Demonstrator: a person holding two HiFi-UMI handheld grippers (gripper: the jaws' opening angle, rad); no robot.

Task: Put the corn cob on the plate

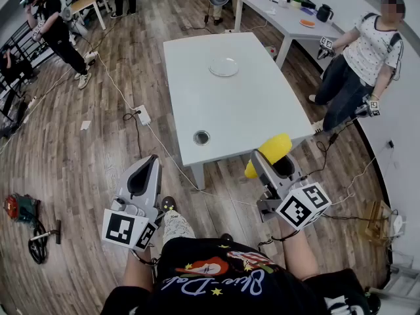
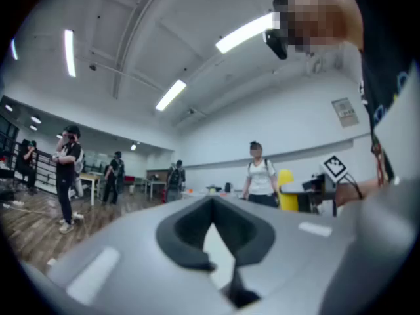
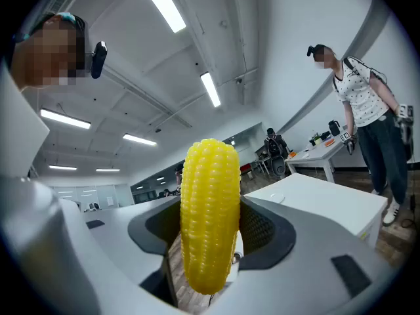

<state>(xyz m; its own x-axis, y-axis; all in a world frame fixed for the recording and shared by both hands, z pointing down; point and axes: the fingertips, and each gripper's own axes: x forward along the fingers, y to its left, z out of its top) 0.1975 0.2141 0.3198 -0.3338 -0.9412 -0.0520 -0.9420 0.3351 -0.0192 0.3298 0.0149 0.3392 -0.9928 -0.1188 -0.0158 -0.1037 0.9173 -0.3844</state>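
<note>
The head view looks steeply down on the tabletop (image 1: 249, 104); the camera on the right hand-held gripper (image 1: 274, 163) faces level, sharing that tabletop.

A yellow corn cob (image 3: 210, 205) is held upright between the jaws of the right gripper (image 3: 211, 241), and it is squeezed from both sides by the dark pads (image 3: 260, 231). Behind it, to the right, a white table (image 3: 328, 205) is seen, with a small plate (image 3: 277, 197) lying on it, well apart from the corn. A person (image 3: 364, 104) in a dotted shirt is seen standing past the table's right end. Long lights (image 3: 161, 5) are lit on the ceiling, and a brown wooden floor (image 3: 394, 238) is seen under the table
</note>
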